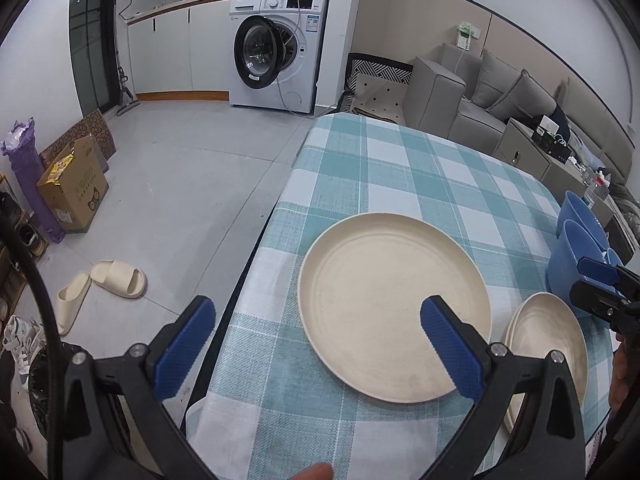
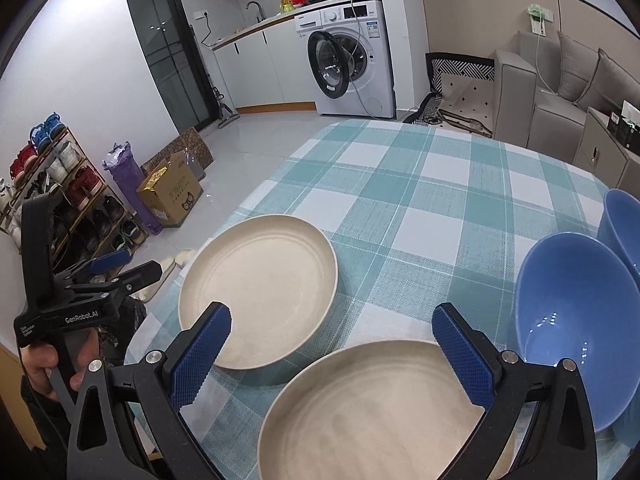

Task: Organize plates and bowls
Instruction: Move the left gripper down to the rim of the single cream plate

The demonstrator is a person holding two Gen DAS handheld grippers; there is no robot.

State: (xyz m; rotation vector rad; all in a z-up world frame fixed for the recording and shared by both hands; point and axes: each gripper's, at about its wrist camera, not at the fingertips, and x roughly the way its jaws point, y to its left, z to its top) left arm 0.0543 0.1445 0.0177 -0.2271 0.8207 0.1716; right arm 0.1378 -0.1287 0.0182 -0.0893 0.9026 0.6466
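Plates and bowls are all on the desk (image 2: 400,184), none stacked as far as I can tell, so I judge the sorting barely begun. Far cream plate (image 1: 394,304) lies flat directly ahead of my left tool (image 1: 316,340); that tool's right pad overlaps the plate's near side in view, its left pad hangs past the desk edge. Jaws stand wide apart, nothing held. Near cream plate (image 2: 384,412) sits under and between the spread jaws of my right tool (image 2: 332,350), also gaping and empty; I cannot tell if either pad touches it. The two plates lie near each other, rims apart. Two blue bowls (image 2: 576,336) stand to the right of the right tool, one just behind the other, close or touching, tilted-looking through the fisheye. Materials: plates matte, speckled cream, shallow with a low raised rim and faint concentric rings, likely plastic or fibre composite. Bowls glossy, deep, round, with light glints inside. Desk covered in woven teal-and-white checked cloth. Remaining: stack plate on plate, nest the bowls.
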